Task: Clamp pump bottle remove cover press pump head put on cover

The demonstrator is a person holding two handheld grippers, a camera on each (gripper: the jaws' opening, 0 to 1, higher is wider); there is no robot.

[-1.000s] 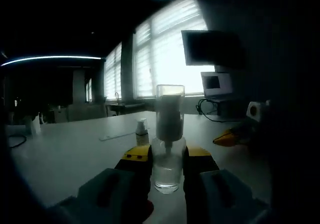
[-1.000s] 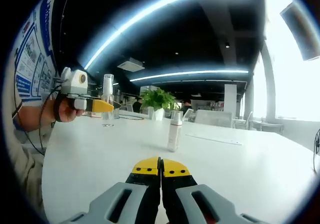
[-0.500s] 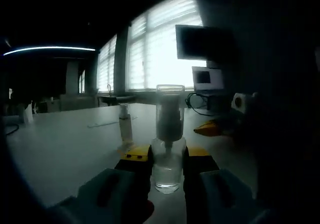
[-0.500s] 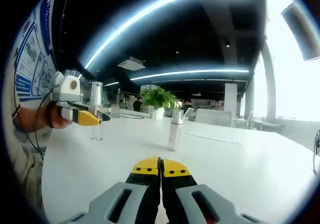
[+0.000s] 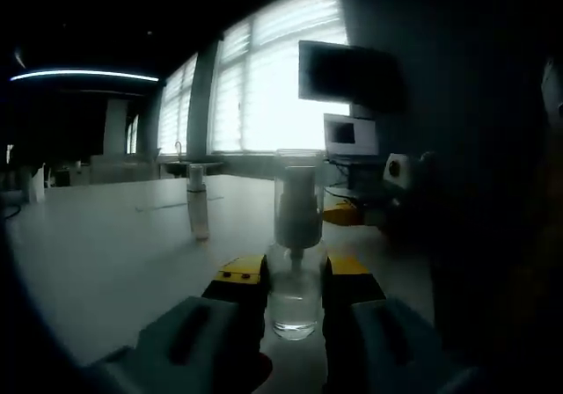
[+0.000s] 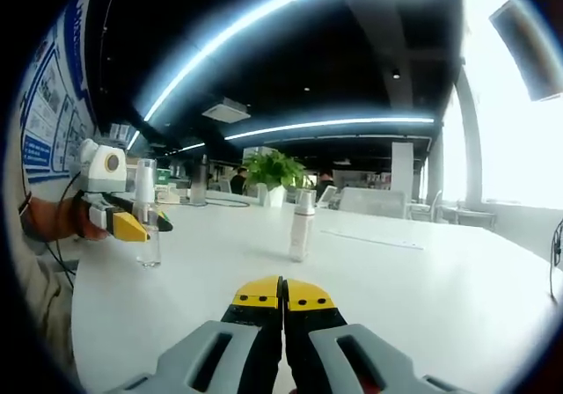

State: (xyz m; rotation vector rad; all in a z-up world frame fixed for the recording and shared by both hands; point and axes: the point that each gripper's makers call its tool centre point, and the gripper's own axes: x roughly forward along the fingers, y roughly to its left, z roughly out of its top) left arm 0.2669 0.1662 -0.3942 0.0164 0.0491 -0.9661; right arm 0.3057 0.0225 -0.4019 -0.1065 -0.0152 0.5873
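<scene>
Clear plastic forms the small round pump bottle [image 5: 294, 302], which stands upright between the yellow-tipped grey fingers [image 5: 243, 280] of the left gripper [image 5: 294, 281]; the fingers pinch its lower body from both sides, so the clamping step is judged complete. The bottle's transparent cylindrical cover [image 5: 297, 199] remains seated over the white pump head, a pale column visible through its wall, so removal of the cover, pressing of the pump head and refitting of the cover are all judged outstanding. In the right gripper view the same bottle [image 6: 146, 222] appears at the left, held in the left gripper [image 6: 132, 227] by a person's hand [image 6: 70, 221], its base at or just above the white bench [image 6: 440, 297]; contact with the surface cannot be confirmed. The right gripper [image 6: 282, 294] sits well apart from the bottle, its yellow tips pressed together with nothing between them, low over the bench. The bench surface is smooth, matt white and unmarked where it shows. A second slim white bottle with a pale cap [image 6: 301, 227] stands upright on the bench beyond the right gripper, also seen in the left gripper view [image 5: 198, 202]. A potted green plant [image 6: 273, 172] stands at the far end. Beside the bright blinded windows, a dark wall-mounted screen [image 5: 350, 75] hangs above a small monitor [image 5: 348, 135].
</scene>
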